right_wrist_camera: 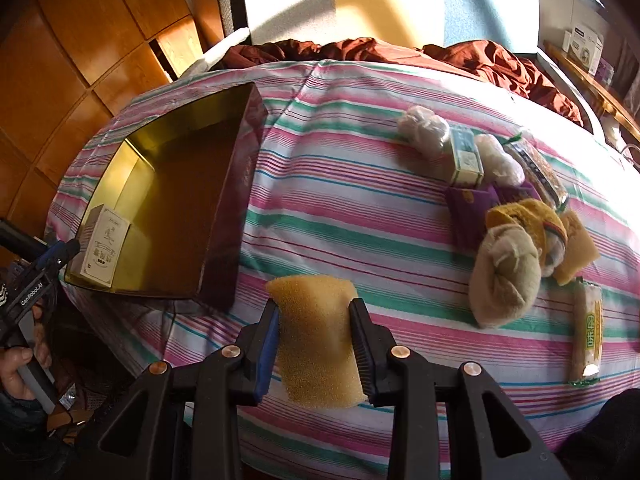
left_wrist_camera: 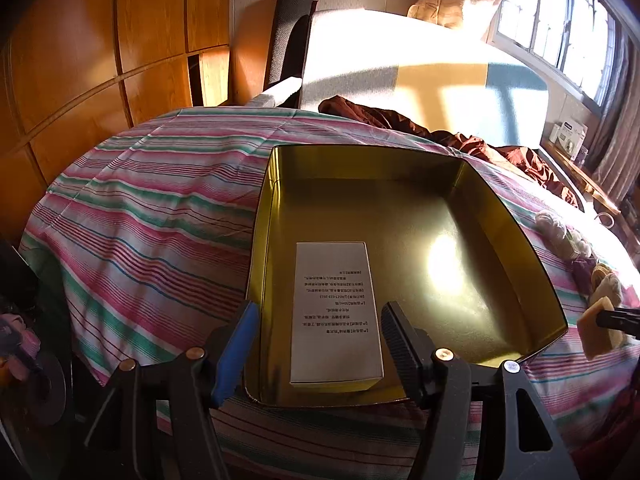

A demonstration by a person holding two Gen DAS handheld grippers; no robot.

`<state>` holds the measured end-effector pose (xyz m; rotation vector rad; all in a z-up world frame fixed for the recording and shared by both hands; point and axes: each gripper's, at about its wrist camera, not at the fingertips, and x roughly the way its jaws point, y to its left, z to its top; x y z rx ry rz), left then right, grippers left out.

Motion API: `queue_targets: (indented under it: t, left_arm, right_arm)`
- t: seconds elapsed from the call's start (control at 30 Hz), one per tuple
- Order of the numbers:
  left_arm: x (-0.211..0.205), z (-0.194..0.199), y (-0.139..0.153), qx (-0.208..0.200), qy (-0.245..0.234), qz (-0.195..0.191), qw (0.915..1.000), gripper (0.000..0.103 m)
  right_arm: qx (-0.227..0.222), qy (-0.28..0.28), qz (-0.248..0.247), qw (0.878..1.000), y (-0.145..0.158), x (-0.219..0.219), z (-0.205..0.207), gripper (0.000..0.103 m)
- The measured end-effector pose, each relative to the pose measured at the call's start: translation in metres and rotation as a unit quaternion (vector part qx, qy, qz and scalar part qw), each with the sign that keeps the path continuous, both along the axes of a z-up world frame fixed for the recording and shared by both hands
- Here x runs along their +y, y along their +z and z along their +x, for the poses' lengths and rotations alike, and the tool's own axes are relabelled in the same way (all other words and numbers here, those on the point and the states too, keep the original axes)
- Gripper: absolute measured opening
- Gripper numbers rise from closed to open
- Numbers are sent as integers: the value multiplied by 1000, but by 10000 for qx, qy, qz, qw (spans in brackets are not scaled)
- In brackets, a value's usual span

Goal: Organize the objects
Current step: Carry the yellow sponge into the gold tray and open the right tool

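Left wrist view: left tool [left_wrist_camera: 318, 344] part open, holding nothing, jaws straddling the near wall of a gold tin [left_wrist_camera: 520, 216] on the striped cloth [left_wrist_camera: 152, 216]; white box [left_wrist_camera: 334, 316] lies flat inside the tin, near left corner. Right wrist view: right tool [right_wrist_camera: 314, 346] clamped on a yellow sponge [right_wrist_camera: 316, 336], above the cloth just right of the tin's near corner. Further right a heap: rolled socks [right_wrist_camera: 504, 280], small green box [right_wrist_camera: 466, 156], noodle packet [right_wrist_camera: 586, 336]. A hand [right_wrist_camera: 20, 368] grips the left tool's handle.
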<state>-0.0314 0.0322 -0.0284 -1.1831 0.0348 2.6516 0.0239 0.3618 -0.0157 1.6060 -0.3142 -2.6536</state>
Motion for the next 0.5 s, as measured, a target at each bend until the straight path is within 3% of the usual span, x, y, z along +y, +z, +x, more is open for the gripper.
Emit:
queue_targets:
  t: [0.2, 0.5]
  left_arm:
    - [-20, 0, 6, 63, 245, 103, 9996, 65]
    - [-58, -5, 2, -18, 773, 227, 9967, 67]
  right_arm:
    - [558, 614, -55, 9965, 34, -61, -38, 34]
    - [508, 1127, -294, 9919, 26, -129, -73, 34]
